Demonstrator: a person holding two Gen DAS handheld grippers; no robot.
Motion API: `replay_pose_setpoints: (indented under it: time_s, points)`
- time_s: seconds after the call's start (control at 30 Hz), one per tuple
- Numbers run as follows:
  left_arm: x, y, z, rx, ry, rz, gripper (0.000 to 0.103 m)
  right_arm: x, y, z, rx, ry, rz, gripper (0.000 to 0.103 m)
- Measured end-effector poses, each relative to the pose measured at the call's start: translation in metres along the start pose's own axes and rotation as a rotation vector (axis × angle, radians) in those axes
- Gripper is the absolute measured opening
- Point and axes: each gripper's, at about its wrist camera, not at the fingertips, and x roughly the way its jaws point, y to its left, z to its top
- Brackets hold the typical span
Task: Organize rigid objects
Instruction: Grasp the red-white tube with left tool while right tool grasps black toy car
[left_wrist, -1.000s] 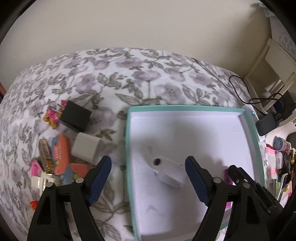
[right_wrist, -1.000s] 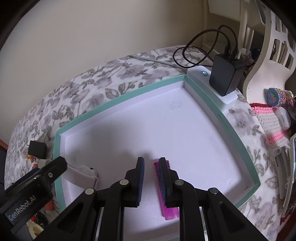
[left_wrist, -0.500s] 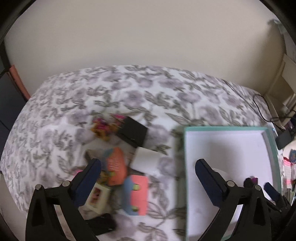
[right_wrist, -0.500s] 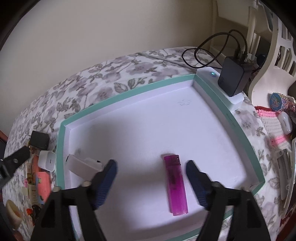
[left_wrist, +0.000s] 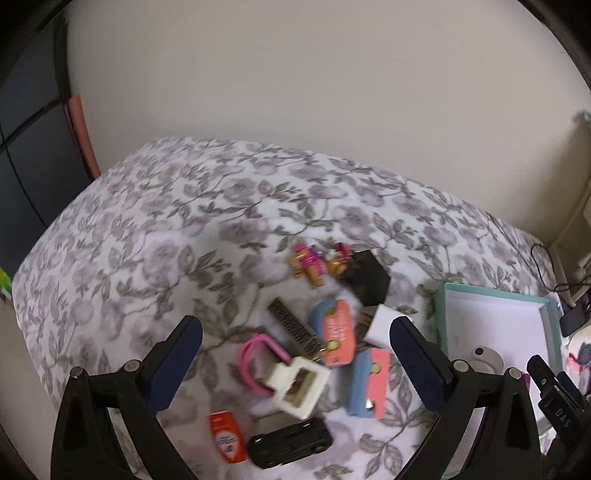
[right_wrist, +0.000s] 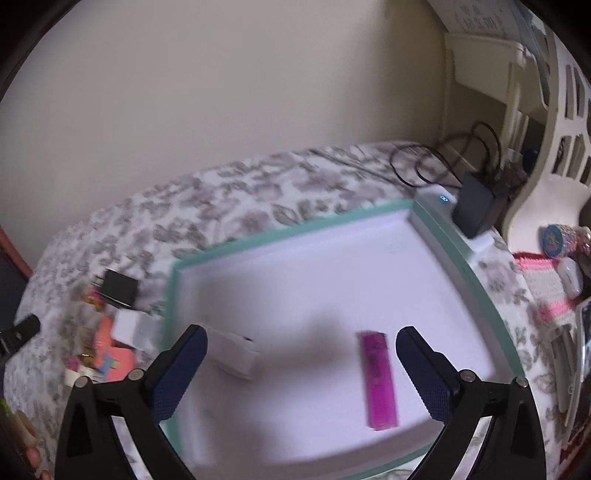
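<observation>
In the left wrist view the left gripper (left_wrist: 295, 363) fills the lower frame with its jaws spread wide and nothing between them. Just beyond them, on the flowered bed cover (left_wrist: 155, 236), lies a scatter of small things: an orange tube (left_wrist: 226, 436) and a black toy car (left_wrist: 290, 442) at lower centre, a cream square frame (left_wrist: 298, 384) on a pink loop (left_wrist: 248, 356) above them, and a blue and coral clip (left_wrist: 368, 382) to their right. Farther up sit a dark comb (left_wrist: 293, 328), a second coral clip (left_wrist: 335, 332), a white cube (left_wrist: 382, 325), a black charger block (left_wrist: 365, 280) and an orange and pink toy figure (left_wrist: 310, 264). The teal-rimmed tray (left_wrist: 441, 317) stands at the right edge of the frame.

In the right wrist view the right gripper (right_wrist: 301, 369) also holds its jaws wide apart, empty, hovering over the tray (right_wrist: 291, 230). Inside the tray, near the lower edge, a pink lighter (right_wrist: 378, 380) lies lengthwise close to the right finger, and a white case (right_wrist: 236, 356) lies beside the left finger; the two are well apart. At the upper right corner, past the tray's far rim, a black adapter (right_wrist: 472, 206) with looped cable rests on a white unit (right_wrist: 439, 201) showing a blue light.
</observation>
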Motion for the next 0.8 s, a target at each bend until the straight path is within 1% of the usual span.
replay_pose_setpoints:
  time_s: [0.03,0.17,0.2,0.37,0.53,0.73,0.8]
  points:
    - [-0.001,0.006,-0.001,-0.007,0.004,-0.003,0.101,-0.003,0.006,0.001,0.001,0.002,0.046,0.103]
    - [-0.002,0.029,-0.003,-0.007,0.039,0.04,0.101,-0.008,0.031,0.0,0.002,0.026,0.183,0.103]
    - [-0.002,0.033,-0.003,0.001,0.052,0.071,0.101,-0.009,0.039,-0.001,-0.007,0.033,0.203,0.103]
    - [0.007,0.058,-0.01,-0.024,0.122,0.124,0.101,-0.009,0.089,-0.013,-0.088,0.078,0.283,0.103]
    - [0.024,0.081,-0.026,-0.072,0.221,0.137,0.101,0.001,0.136,-0.034,-0.207,0.161,0.315,0.103]
    - [0.047,0.104,-0.049,-0.162,0.354,0.116,0.101,0.019,0.171,-0.064,-0.308,0.28,0.335,0.103]
    - [0.051,0.109,-0.057,-0.181,0.384,0.118,0.101,0.022,0.179,-0.071,-0.344,0.3,0.338,0.103]
